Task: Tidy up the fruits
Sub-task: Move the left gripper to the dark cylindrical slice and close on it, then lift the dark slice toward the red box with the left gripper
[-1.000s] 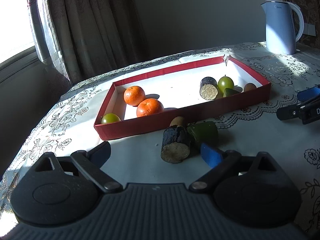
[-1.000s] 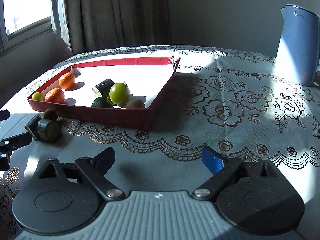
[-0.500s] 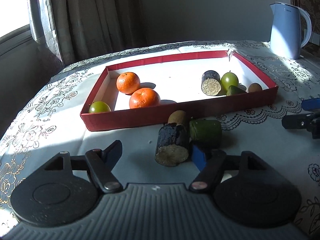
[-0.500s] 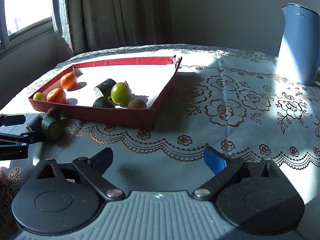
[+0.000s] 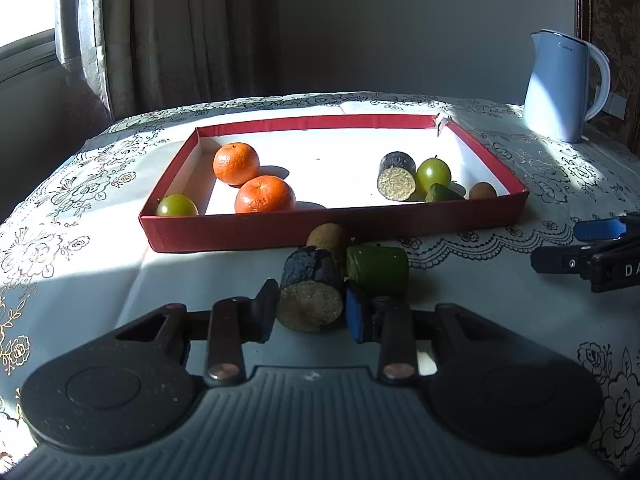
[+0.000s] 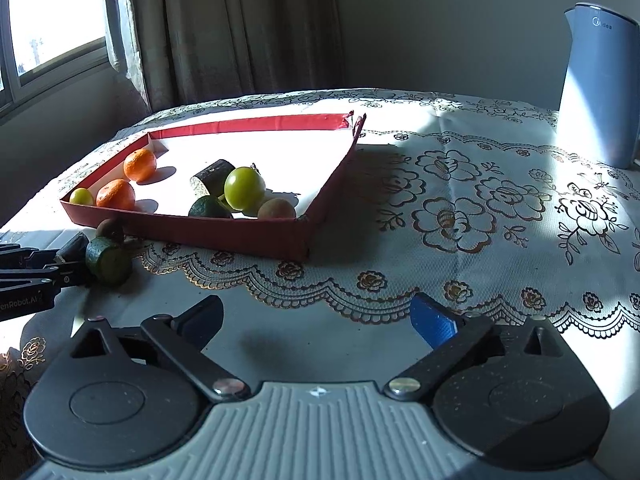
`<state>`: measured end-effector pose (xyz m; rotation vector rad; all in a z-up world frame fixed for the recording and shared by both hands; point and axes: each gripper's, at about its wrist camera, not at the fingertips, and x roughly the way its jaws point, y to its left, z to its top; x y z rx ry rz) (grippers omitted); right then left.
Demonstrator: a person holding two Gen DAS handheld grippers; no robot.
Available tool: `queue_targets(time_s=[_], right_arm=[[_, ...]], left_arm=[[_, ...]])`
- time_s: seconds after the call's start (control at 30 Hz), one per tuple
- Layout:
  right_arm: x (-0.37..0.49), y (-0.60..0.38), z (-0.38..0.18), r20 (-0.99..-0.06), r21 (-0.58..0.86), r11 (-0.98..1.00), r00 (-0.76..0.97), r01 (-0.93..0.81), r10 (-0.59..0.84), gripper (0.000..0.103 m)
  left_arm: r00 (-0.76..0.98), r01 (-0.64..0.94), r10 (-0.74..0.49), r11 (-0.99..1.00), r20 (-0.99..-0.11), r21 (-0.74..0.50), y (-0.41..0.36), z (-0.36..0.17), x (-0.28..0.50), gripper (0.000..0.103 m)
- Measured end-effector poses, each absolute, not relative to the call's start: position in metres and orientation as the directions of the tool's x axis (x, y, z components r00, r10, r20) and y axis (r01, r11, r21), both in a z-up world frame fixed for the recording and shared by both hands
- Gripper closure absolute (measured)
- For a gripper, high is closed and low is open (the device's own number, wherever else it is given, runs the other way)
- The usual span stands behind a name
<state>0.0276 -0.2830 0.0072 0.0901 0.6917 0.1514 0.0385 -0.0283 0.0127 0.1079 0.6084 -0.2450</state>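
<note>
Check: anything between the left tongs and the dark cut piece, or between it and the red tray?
Nothing blocks the left tongs: their fingers already flank the dark cut piece. Toward the red tray, a brown fruit sits just behind it, and a green cylinder beside it.

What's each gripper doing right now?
Left gripper: closed around the dark cylinder on the table.
Right gripper: open, empty.

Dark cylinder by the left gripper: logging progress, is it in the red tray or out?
Out: dark cylindrical piece lies on the lace tablecloth, before the red tray.
</note>
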Motion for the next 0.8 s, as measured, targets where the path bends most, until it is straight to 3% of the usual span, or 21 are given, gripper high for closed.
queue_targets(time_s=[0.8], right_arm=[[0.027, -0.288, 0.007, -0.616, 0.168, 0.98, 0.764, -0.108, 0.19, 0.002]], left_arm=[[0.863, 0.069, -0.009, 0.993, -0.504, 0.1, -0.019, 0.042, 0.043, 0.073]])
